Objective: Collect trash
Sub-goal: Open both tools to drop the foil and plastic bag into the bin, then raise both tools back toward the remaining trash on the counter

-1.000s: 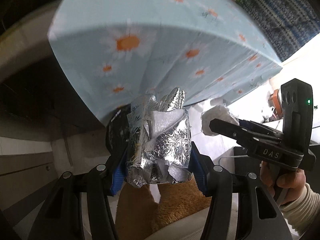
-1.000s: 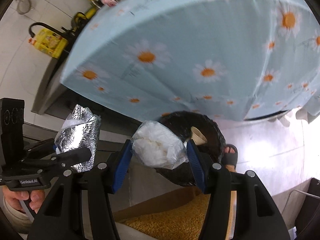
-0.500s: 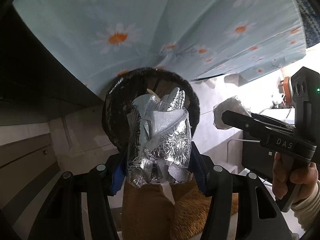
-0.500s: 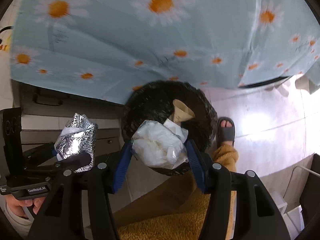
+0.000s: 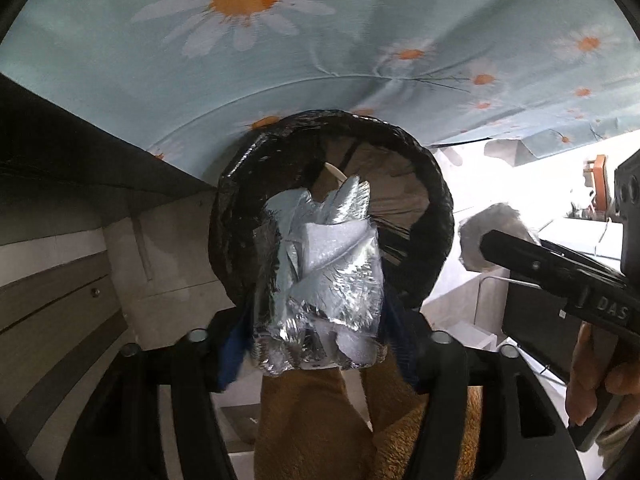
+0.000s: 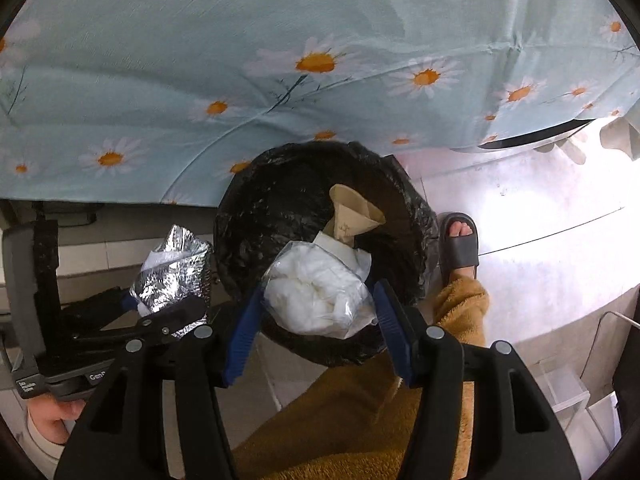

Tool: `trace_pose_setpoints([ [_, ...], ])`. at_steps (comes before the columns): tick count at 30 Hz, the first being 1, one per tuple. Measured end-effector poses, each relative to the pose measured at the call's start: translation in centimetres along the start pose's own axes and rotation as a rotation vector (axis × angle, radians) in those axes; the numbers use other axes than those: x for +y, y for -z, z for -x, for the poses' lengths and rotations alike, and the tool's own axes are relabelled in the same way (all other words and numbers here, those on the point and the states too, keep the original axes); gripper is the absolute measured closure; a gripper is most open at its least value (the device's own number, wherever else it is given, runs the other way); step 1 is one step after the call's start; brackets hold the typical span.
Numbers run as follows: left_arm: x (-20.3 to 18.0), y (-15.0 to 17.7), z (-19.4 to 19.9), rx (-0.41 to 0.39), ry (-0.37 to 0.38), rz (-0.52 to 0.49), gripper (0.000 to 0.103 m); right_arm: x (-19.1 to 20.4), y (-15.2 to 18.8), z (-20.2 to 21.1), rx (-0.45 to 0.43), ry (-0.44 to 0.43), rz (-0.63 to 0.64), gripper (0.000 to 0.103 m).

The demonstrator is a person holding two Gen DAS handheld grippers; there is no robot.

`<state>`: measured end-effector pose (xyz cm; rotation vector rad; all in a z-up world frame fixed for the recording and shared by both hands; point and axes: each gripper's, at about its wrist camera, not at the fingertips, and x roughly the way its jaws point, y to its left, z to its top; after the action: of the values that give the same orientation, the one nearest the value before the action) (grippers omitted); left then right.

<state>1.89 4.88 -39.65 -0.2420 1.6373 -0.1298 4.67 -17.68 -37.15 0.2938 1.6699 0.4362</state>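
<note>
My left gripper (image 5: 316, 320) is shut on a crumpled silver foil wrapper (image 5: 320, 276) and holds it over the near rim of a round bin with a black liner (image 5: 432, 220). My right gripper (image 6: 316, 312) is shut on a clear plastic bag of white tissue (image 6: 316, 292) and holds it above the same bin (image 6: 260, 216). A tan paper cone (image 6: 354, 212) lies inside the bin. The foil wrapper also shows in the right wrist view (image 6: 172, 272), just left of the bin. The bag also shows in the left wrist view (image 5: 492, 236), right of the bin.
A table draped in a light blue daisy cloth (image 6: 280, 60) overhangs the far side of the bin. The person's mustard fleece legs (image 6: 360, 420) and a grey slipper (image 6: 460, 244) are beside the bin. Wooden cabinet fronts (image 5: 52, 300) stand at the left.
Both grippers have dropped from table height and moved in over the bin, each still holding its trash. The bin now fills the middle of both views.
</note>
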Motion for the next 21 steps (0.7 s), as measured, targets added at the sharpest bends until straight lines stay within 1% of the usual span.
trace_pose_setpoints([
  [1,0.1,-0.1,0.1,-0.005,-0.012,0.008,0.026,0.0,-0.2,0.1,-0.003,-0.009,-0.006,0.039],
  [7,0.8,-0.4,0.9,-0.013,-0.017,0.029,0.026,-0.1,-0.7,0.7,-0.014,-0.006,-0.013,0.038],
  [16,0.3,0.2,1.9,-0.015,-0.016,0.005,0.026,0.7,-0.4,2.0,-0.019,-0.004,-0.001,0.038],
  [21,0.2,0.8,3.7,-0.046,-0.003,-0.003,0.026,1.4,0.0,3.3,-0.034,-0.004,0.012,0.038],
])
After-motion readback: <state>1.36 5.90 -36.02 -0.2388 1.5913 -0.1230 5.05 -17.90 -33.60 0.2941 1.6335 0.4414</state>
